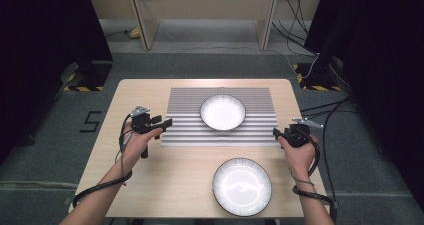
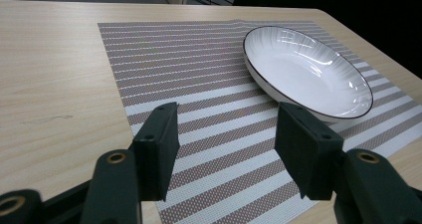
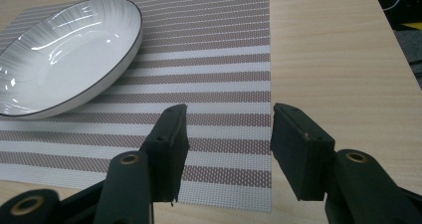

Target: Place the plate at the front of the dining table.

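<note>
Bowl [image 1: 223, 112] sits on striped mat [image 1: 190, 130], between my two grippers, untouched. Left gripper [image 1: 167, 122] fingers [image 2: 158, 144] spread apart, empty, over the mat's edge. Right gripper [image 1: 276, 133] fingers [image 3: 298, 147] likewise apart, nothing between. Plate [image 1: 242, 186] lies nearer me on the table [image 1: 145, 92].

White ribbed bowl [image 1: 223, 112] with a thin dark rim sits upright and empty on the striped placemat [image 1: 185, 130], about mid-mat. Second matching plate [image 1: 242, 186] lies flat on bare wood near the table's front edge.
</note>
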`<state>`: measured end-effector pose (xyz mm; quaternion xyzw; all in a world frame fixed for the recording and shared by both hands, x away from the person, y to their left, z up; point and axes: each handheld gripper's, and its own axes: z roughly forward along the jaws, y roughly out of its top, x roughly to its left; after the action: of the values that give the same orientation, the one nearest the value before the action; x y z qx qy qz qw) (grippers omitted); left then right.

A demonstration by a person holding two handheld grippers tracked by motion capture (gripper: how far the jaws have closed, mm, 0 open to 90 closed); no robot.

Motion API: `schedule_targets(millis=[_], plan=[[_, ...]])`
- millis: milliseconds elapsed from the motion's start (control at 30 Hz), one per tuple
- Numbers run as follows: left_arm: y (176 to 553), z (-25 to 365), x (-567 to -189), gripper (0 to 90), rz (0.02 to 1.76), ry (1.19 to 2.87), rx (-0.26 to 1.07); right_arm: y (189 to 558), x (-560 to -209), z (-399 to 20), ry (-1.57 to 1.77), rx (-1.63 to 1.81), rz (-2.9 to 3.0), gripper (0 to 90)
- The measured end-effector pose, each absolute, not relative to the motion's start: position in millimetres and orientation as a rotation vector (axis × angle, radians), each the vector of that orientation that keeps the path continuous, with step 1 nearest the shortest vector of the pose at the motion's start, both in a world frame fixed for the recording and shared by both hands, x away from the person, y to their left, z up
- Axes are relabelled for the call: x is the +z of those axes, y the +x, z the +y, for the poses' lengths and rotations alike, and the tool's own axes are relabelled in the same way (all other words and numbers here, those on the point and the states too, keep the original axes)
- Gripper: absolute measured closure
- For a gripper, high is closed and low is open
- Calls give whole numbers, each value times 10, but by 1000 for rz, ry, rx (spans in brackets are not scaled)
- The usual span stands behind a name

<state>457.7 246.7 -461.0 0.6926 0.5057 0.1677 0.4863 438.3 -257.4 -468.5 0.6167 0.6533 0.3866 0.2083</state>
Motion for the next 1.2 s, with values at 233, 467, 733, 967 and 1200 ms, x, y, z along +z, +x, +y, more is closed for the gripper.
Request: schedule_targets(millis=[233,467,733,967,1200], plan=[[4523,2509,-4636,422,1231,1681,400,4350,-4679,-2594,1711,1082,1815,487],[4415,2561,-4663,422,1216,1689,410,4287,-4646,-2608,1701,1098,1803,483],[4296,2661,-4701,423,1214,1692,419,4199,-4677,-2697,1709,1090,1789,480],[4230,2718,-4729,429,1217,1688,423,4118,-4685,-2737,1709,1085,1785,476],[4148,2786,-4735,428,1223,1672,432,4017,-4699,-2766,1702,1085,1782,474]])
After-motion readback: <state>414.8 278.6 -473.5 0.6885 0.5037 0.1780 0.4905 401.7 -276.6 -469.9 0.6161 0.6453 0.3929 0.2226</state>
